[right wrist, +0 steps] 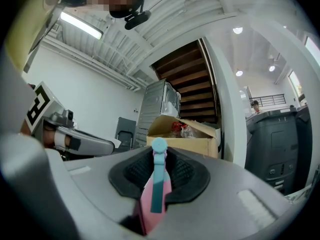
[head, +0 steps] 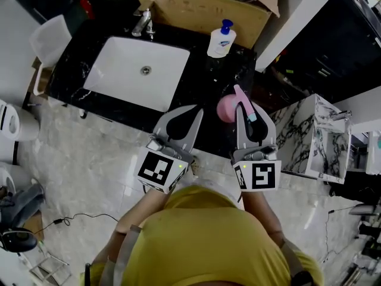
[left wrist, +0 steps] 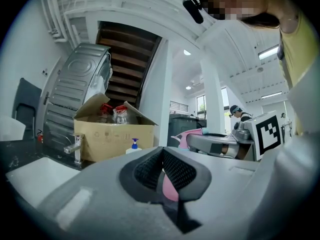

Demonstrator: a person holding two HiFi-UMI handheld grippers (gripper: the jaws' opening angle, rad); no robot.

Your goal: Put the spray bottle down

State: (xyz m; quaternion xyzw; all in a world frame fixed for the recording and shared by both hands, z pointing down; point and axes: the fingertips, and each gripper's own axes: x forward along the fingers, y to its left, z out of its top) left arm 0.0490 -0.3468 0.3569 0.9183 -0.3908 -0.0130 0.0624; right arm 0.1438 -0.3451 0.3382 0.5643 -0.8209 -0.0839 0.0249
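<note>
Right gripper (head: 247, 113) is clamped on the head of the pink spray bottle (head: 226, 108), with the teal trigger sticking up between the jaws. The bottle sits over the black counter (head: 202, 82), right of the white sink (head: 113, 64) and close to the counter's front edge. Can't tell if its base touches.

Left gripper (head: 191, 111) has its jaws together. There's a pink sliver in the gap under the pads, no idea what it is.

Room-wise, there's a bare strip of counter between the sink's rim and the right-hand edge, with the soap bottle (head: 221, 40) at the back by the cardboard box (head: 202, 11). The faucet (head: 141, 22) is well off to the left. A marble-look cabinet (head: 303, 136) stands just past the right edge.

The soap label has blue print and the box has small symbols, but both are too small to read.
</note>
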